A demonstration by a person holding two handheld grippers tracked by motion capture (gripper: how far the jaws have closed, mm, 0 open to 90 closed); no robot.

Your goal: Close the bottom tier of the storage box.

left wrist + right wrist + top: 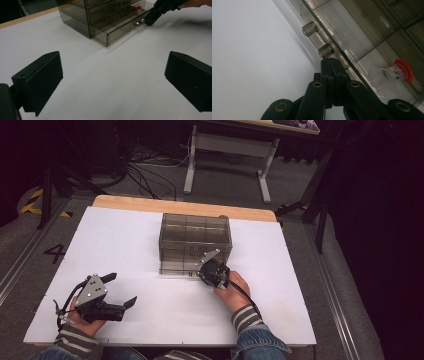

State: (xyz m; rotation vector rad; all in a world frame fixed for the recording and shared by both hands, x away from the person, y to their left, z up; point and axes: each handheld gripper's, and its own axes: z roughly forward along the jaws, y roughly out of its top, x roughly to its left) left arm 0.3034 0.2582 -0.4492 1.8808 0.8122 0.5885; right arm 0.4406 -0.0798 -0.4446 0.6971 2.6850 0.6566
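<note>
A smoked clear drawer cabinet (pixel 195 237) stands at the middle back of the white table (pixel 125 240). Its bottom drawer (pixel 120 30) is pulled out a little, with two clear knobs (pixel 326 50) on its front. Inside the drawer lies a small red-capped clear piece (pixel 403 70). My right gripper (pixel 201 271) is shut, its tips (pixel 330 62) pressed together just below the nearer knob against the drawer front, nothing between them. My left gripper (pixel 121 289) rests at the near left, jaws wide open and empty, pointing toward the cabinet (pixel 82 12).
The white board ends in a wooden strip (pixel 180 205) behind the cabinet. Beyond it stand a grey table frame (pixel 227 150) and cables on the floor. A wide stretch of bare board (pixel 112 75) lies between the left gripper and the drawer.
</note>
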